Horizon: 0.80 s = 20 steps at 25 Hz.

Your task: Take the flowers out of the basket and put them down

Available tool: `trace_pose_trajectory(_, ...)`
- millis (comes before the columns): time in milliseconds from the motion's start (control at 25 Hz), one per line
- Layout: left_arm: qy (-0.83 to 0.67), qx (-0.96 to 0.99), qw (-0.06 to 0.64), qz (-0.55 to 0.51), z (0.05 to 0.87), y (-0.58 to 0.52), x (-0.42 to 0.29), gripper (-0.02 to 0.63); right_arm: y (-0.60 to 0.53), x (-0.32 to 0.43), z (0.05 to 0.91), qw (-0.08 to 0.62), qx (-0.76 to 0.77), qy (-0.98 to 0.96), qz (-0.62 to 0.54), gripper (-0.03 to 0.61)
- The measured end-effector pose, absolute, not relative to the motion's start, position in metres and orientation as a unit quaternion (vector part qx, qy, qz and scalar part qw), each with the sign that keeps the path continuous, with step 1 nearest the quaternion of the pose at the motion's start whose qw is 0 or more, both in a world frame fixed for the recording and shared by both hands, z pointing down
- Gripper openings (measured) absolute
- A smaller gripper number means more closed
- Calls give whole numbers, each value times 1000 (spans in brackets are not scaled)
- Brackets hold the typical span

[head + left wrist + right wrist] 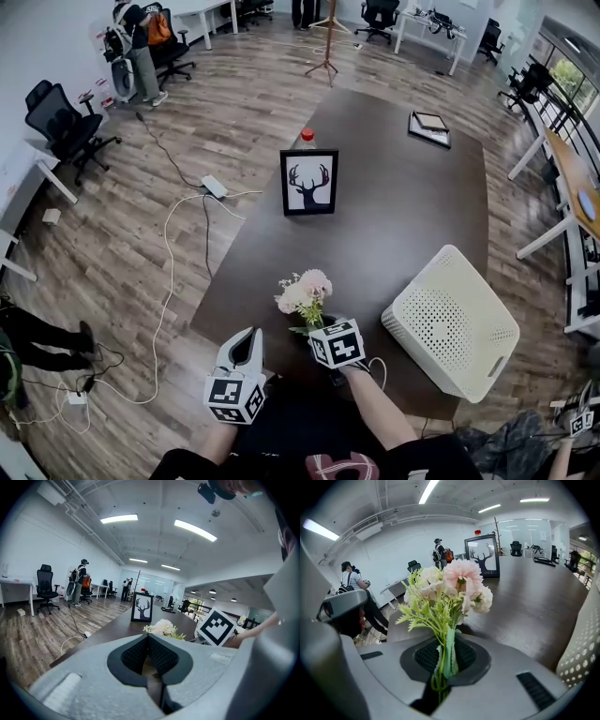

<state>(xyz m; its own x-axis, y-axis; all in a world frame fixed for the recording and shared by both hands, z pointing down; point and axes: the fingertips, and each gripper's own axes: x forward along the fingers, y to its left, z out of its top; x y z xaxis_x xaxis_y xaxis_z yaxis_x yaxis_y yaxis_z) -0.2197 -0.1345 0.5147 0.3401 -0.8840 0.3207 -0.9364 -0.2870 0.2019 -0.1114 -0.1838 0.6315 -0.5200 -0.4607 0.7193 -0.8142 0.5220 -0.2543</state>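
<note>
Your right hand-held gripper [445, 657] is clamped on the green stems of the flowers [451, 585], and their pink and white heads stand up just ahead of its jaws, above the near part of the dark worktop [394, 216]. The white perforated basket [453, 322] sits on the worktop to that hand-held gripper's right, apart from it. Your left hand-held gripper [149, 644] hangs to the left of the right one, its jaws pressed together with nothing between them.
</note>
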Motion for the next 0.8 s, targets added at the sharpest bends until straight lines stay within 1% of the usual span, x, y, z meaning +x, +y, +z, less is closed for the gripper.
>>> trace_pose_trajectory(160, -571, 798, 179, 79, 516, -132, -220, 9, -179, -111, 641, 313, 376, -820, 298, 40)
trace_pose_trajectory(400, -572, 796, 179, 82, 517, -133, -220, 9, -179, -106, 651, 316, 373, -816, 307, 41)
trace_pose_trajectory(800, -568, 798, 183, 83, 519, -135, -215, 9, -183, -104, 654, 301, 369, -823, 310, 49)
